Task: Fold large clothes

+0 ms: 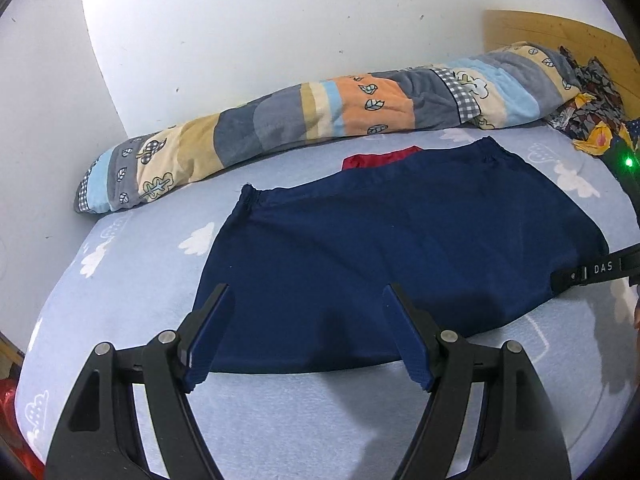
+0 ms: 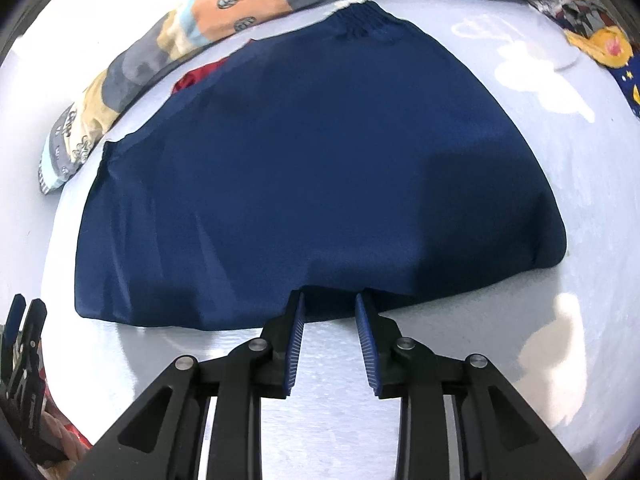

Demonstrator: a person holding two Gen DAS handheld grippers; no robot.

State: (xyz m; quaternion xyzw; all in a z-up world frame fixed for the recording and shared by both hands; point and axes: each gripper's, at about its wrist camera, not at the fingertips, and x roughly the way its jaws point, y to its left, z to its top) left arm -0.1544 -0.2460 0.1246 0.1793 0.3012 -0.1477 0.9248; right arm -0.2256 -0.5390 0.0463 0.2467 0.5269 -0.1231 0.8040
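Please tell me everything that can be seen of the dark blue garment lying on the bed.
The dark blue garment is smooth, slightly shiny cloth, spread flat on the light blue cloud-print sheet. Its far edge is a gathered elastic band with ruffled corners; its near edge is a soft, rounded fold. A red cloth shows from behind the far edge. The patchwork quilt roll lies beyond it, apart. The right gripper has its tips at the near edge, slightly parted; the left gripper hangs open above the near part, gripping nothing.

A rolled patchwork quilt (image 1: pixel 304 128) lies along the white wall (image 1: pixel 240 20) on the cloud-print sheet (image 1: pixel 132 280).
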